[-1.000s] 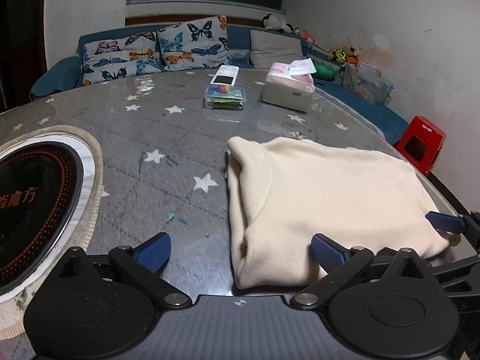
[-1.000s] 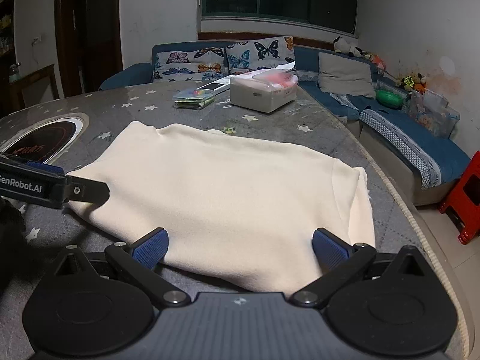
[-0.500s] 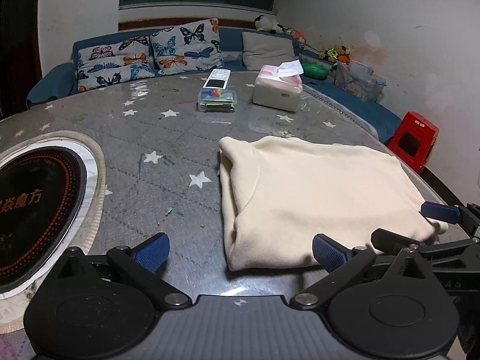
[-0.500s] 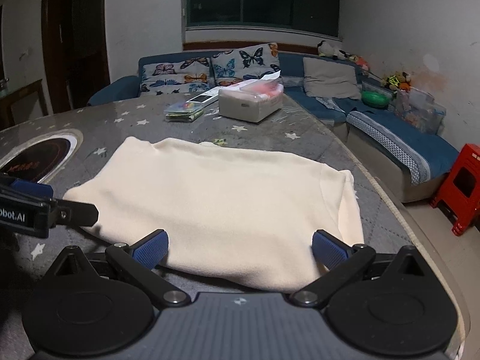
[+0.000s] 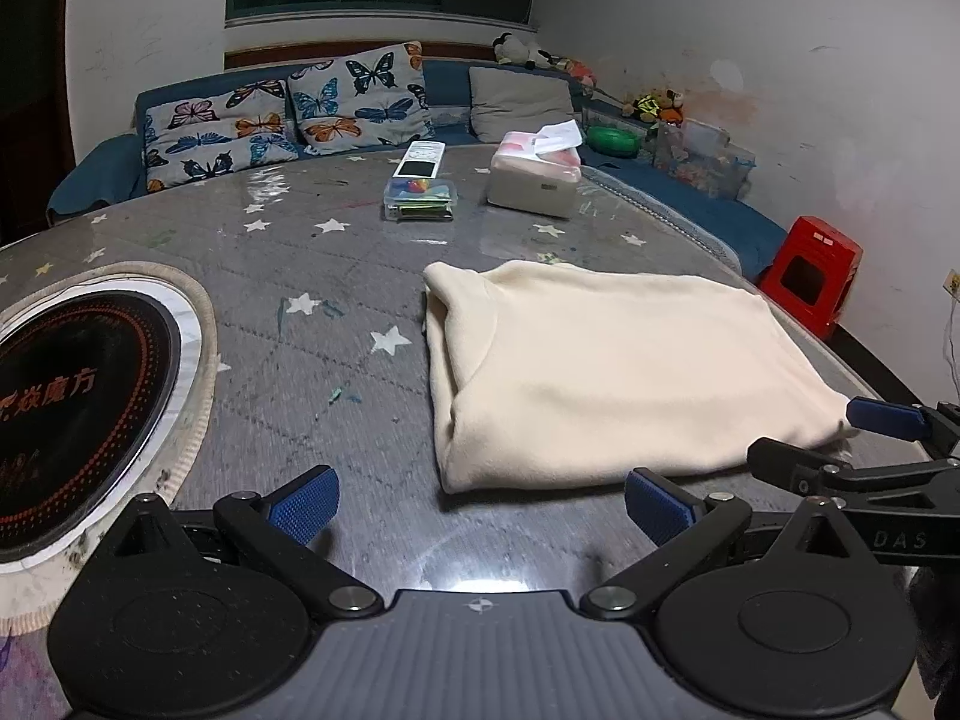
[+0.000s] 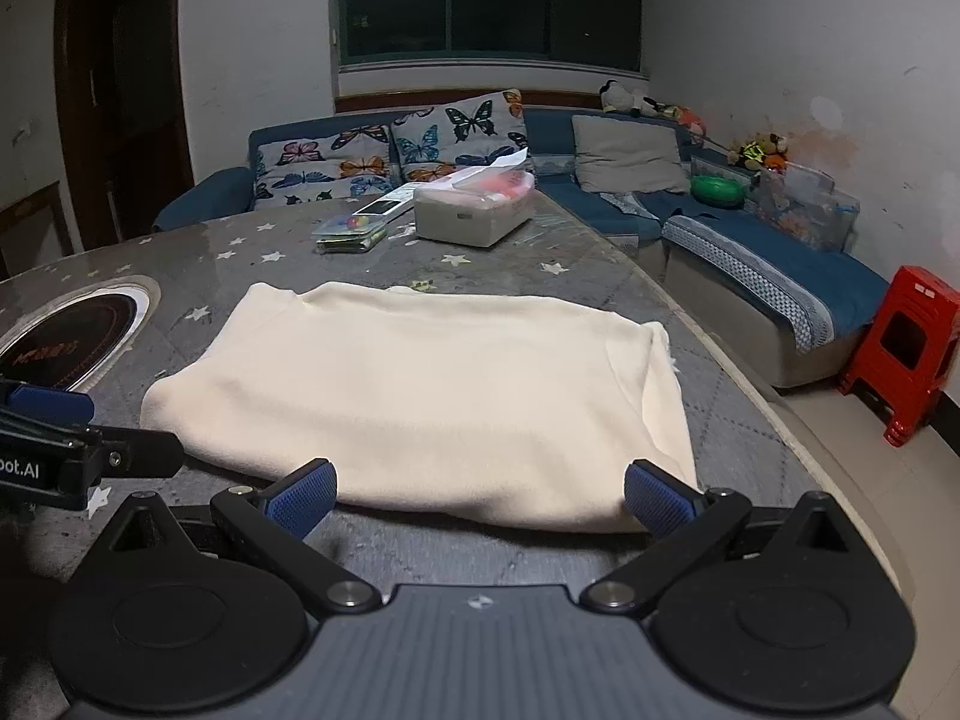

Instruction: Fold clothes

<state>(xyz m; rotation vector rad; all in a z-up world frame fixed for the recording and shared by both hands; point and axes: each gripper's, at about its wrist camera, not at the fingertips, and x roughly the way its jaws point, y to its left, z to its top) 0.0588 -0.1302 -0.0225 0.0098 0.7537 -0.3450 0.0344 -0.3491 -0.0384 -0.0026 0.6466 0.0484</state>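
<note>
Cream garment (image 6: 432, 384) lies folded flat on the grey star-print table (image 5: 312, 276), near edge just ahead of the right gripper (image 6: 480, 495), jaws spread wide, empty. Left gripper (image 5: 480, 507) also wide, empty; garment's corner ahead-right of it, bare tabletop ahead-left. Tissue box (image 5: 534, 180) & small case (image 5: 420, 198) far beyond.

Both cameras sit low at the near edge of the table (image 5: 312, 252), facing the sofa (image 6: 750, 252). The left one views the folded garment (image 5: 612, 372) from its left, the right one nearer, head-on; each catches the other gripper's tip.
</note>
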